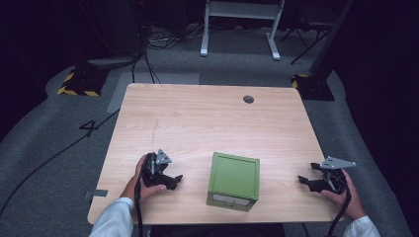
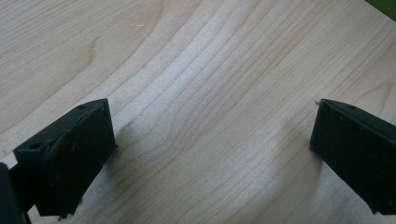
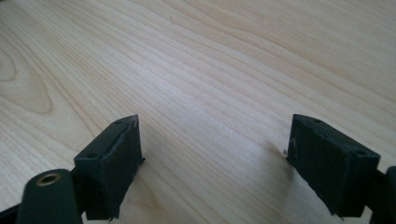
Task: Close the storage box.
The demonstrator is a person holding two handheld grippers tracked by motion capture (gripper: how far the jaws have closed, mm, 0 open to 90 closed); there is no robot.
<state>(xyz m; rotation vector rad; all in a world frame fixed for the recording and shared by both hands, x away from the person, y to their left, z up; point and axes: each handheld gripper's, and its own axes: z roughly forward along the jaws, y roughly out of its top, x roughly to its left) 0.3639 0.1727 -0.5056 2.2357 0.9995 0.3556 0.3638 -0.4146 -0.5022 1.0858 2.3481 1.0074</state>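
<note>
A green box (image 1: 233, 180) with a closed lid stands near the front edge of the wooden table (image 1: 207, 123), between the two hands. My left gripper (image 1: 174, 180) rests on the table to the box's left, open, its jaws wide apart over bare wood (image 2: 210, 140). A sliver of the green box (image 2: 385, 7) shows at the top right corner of the left gripper view. My right gripper (image 1: 305, 181) lies to the box's right, also open, with nothing between its jaws (image 3: 215, 140). Both grippers stand apart from the box.
A round dark cable hole (image 1: 248, 99) sits near the table's far edge. Beyond the table are a white desk frame (image 1: 240, 24), cables on grey carpet and a yellow-black striped base (image 1: 79, 84). The far half of the table is bare wood.
</note>
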